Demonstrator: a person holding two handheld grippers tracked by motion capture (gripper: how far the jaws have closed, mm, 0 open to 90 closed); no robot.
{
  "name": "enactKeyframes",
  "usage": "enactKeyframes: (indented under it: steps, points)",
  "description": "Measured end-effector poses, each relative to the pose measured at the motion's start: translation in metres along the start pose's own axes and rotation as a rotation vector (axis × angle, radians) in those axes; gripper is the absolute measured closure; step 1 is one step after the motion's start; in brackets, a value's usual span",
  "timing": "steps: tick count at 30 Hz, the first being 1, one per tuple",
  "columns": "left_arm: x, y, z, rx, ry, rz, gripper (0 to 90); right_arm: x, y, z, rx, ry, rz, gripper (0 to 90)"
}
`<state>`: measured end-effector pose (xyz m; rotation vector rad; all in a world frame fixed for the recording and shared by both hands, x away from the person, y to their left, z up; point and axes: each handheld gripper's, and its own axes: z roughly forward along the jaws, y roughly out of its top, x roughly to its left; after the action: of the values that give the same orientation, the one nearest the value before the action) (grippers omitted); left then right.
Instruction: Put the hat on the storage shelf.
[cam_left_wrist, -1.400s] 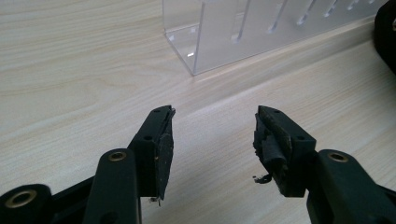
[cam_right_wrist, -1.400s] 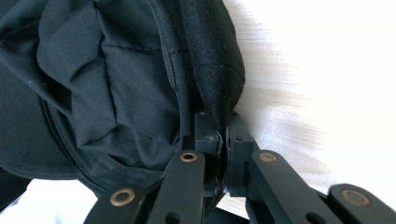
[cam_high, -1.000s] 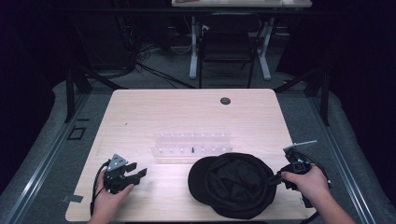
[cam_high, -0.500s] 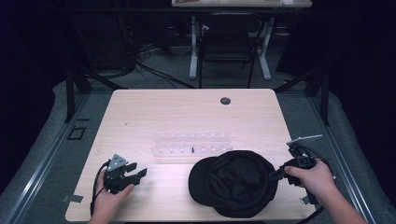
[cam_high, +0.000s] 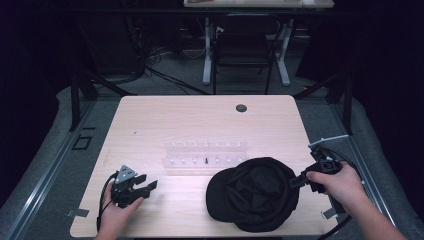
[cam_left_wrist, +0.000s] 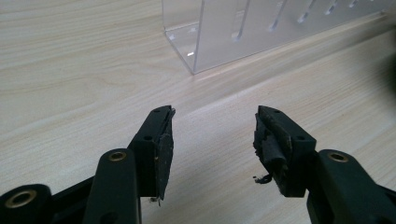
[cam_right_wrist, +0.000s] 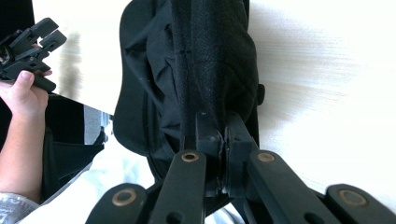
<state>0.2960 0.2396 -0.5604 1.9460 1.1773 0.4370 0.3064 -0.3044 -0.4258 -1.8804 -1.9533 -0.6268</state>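
Two grippers are at work here, but just one has anything in hand. At the near right of the pale wood-grain worktop (cam_high: 200, 120), the right gripper (cam_high: 296, 181) has its fingers (cam_right_wrist: 208, 135) pinched shut on the edge of the soft black fabric cap (cam_high: 255, 192). In the right gripper view the cloth rises bunched and folded straight out of the clamp, so the hold is on a thin gathered rim rather than on the crown. That choice makes sense: the rim is the one part thin enough for narrow fingers to bite, and holding it at the side lets the rest of the cap hang or drag free. From the high view the cap lies open side up near the front edge, its hollow showing, with the visor toward the left. The left gripper (cam_high: 146, 187) rests low at the near left, well apart from the cap, with its fingers (cam_left_wrist: 161, 140) spread and nothing between them — only bare wood shows in the gap. It looks parked there, probably to stay clear while the right hand handles the fabric, yet near enough to come in for a second grip. Just beyond the cap stands a clear acrylic rack with rows of slots (cam_high: 206, 152), near it but, as far as I can tell, not touching — likely the place the cap must be kept from knocking.
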Motion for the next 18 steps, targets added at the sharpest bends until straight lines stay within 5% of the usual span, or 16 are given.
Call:
enactKeyframes:
  steps: [11,18]
  points:
    - [0.0,0.0,0.0,0.001,-0.002,0.001,47.1,0.016,0.003,-0.019,0.007,-0.03,-0.006,87.6]
    - [0.0,0.0,0.0,0.002,-0.002,0.001,47.0,0.029,0.005,-0.032,-0.005,-0.007,-0.015,87.6]
